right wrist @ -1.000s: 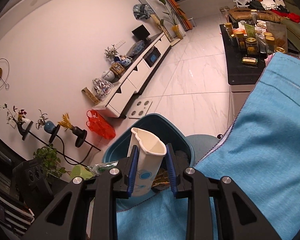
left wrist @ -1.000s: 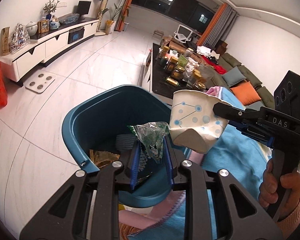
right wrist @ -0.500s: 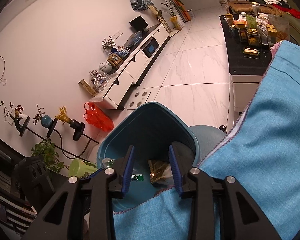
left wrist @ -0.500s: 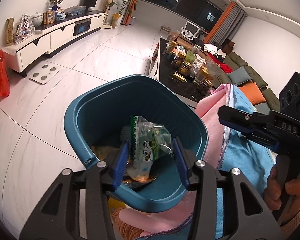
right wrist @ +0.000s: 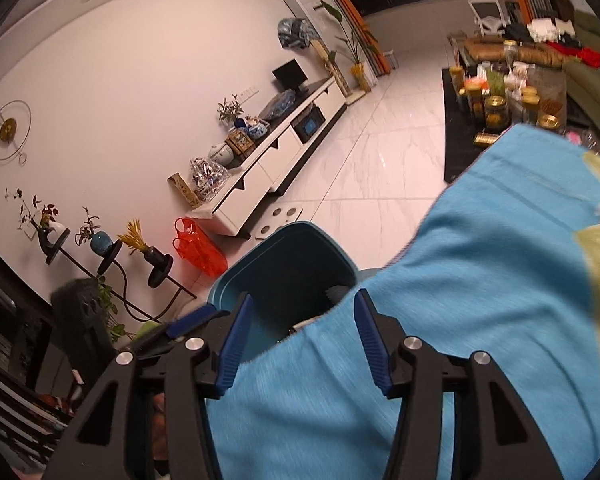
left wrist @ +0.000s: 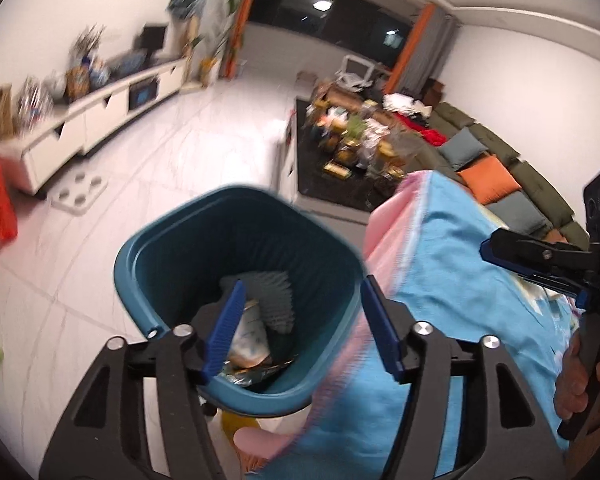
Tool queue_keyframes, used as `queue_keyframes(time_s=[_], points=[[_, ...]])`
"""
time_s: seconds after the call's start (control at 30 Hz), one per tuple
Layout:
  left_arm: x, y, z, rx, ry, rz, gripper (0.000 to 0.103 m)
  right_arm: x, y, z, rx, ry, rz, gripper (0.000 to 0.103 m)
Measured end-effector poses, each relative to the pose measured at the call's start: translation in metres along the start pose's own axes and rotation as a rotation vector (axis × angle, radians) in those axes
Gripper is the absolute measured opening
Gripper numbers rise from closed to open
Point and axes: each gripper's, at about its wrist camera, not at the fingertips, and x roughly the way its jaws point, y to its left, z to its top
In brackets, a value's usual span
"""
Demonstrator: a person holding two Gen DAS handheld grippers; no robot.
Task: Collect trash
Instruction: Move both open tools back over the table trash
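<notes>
Now 2 grippers, both spread wide and holding nothing: left gripper [left wrist: 302,326] above 1 teal bin [left wrist: 172,256], right gripper [right wrist: 302,338] over 1 blue cloth [right wrist: 480,300] beside it. Inside the bin, 1 paper cup [left wrist: 249,334], 1 foil wrapper [left wrist: 256,369], 1 ridged grey piece [left wrist: 276,300].

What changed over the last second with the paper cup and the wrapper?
Both were let go. The right gripper released the paper cup, then the left gripper dropped the green wrapper; both now stand open and empty. A pale cup-like item lies in the teal trash bin; the wrapper can't be made out. The bin stayed beside the blue cloth.
</notes>
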Motion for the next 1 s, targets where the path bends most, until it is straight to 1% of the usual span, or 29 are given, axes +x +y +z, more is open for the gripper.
queue_keyframes(time_s=[0.1,0.17,0.23,0.33,0.4,0.5,0.63,0.77,0.83,1.0], points=[[-0.016,-0.034,-0.001,0.075,-0.034,-0.059,0.066,-0.029,-0.007,-0.009,-0.02,-0.033,-0.025,0.055],[-0.023,-0.054,-0.004,0.117,-0.042,-0.095,0.068,-0.045,-0.011,-0.014,-0.026,-0.054,-0.04,0.055],[-0.027,-0.083,-0.01,0.173,-0.041,-0.155,0.068,-0.069,-0.021,-0.022,-0.027,-0.085,-0.067,0.056],[-0.027,-0.128,-0.021,0.255,-0.014,-0.245,0.069,-0.099,-0.037,-0.036,-0.014,-0.115,-0.098,0.056],[-0.025,-0.153,-0.029,0.297,0.007,-0.299,0.069,-0.122,-0.048,-0.045,0.0,-0.14,-0.135,0.056],[-0.022,-0.191,-0.044,0.36,0.036,-0.372,0.069,-0.151,-0.066,-0.054,0.024,-0.17,-0.183,0.056],[-0.013,-0.24,-0.059,0.431,0.083,-0.448,0.069,-0.186,-0.093,-0.067,0.063,-0.206,-0.25,0.056],[-0.004,-0.278,-0.076,0.492,0.128,-0.493,0.069,-0.214,-0.125,-0.071,0.112,-0.233,-0.319,0.057],[0.002,-0.297,-0.084,0.517,0.156,-0.51,0.069,-0.222,-0.137,-0.072,0.132,-0.241,-0.341,0.057],[0.011,-0.325,-0.103,0.545,0.214,-0.542,0.067,-0.236,-0.172,-0.066,0.177,-0.242,-0.41,0.057]])
